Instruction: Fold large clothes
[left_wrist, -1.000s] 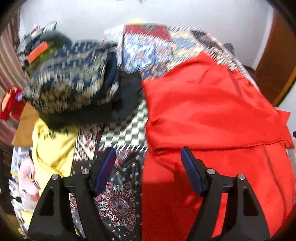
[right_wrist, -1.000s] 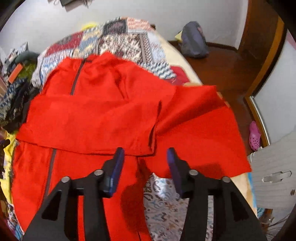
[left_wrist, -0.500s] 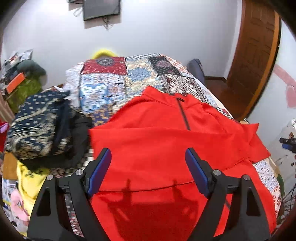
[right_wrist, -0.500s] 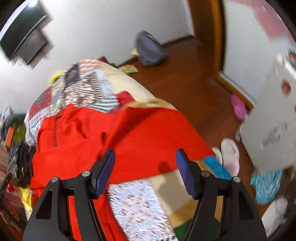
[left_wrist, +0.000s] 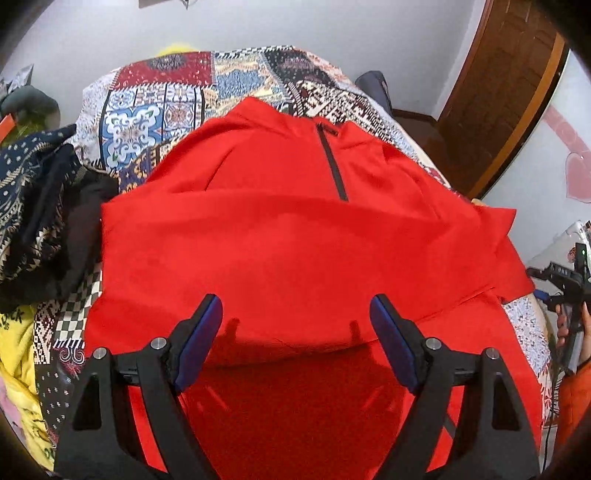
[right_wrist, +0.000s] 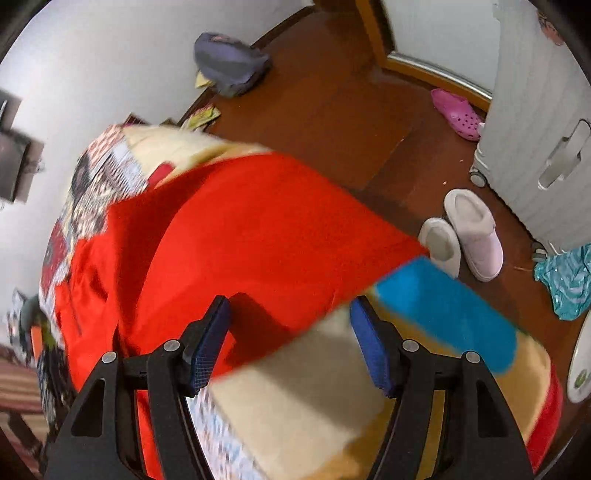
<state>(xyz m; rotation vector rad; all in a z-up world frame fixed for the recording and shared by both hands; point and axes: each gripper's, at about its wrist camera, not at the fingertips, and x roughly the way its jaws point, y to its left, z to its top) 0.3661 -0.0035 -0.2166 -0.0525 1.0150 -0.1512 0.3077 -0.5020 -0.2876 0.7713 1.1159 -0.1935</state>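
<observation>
Red jacket (left_wrist: 288, 236) spread flat on a bed (left_wrist: 166, 96) with a patchwork cover, collar and short dark zip (left_wrist: 332, 166) toward the far wall, one sleeve folded across the chest. Left hand-held gripper (left_wrist: 295, 332) above the jacket's lower half, jaws spread wide, nothing between them, shadows of both fingers cast on the red cloth just ahead. Dark patterned clothes (left_wrist: 33, 206) heaped beside the jacket's left edge, yellow cloth (left_wrist: 18, 350) nearer. Right hand-held gripper (right_wrist: 290, 339) out over the bed's right edge, jaws likewise apart and empty, jacket (right_wrist: 240, 236) lying ahead and to its left, a red sleeve reaching toward the bed's corner. Picture blurred here. On the wooden floor (right_wrist: 332, 110) beyond: pale slippers (right_wrist: 461, 232), a pink clog (right_wrist: 458, 114), a grey bag (right_wrist: 229, 62).
</observation>
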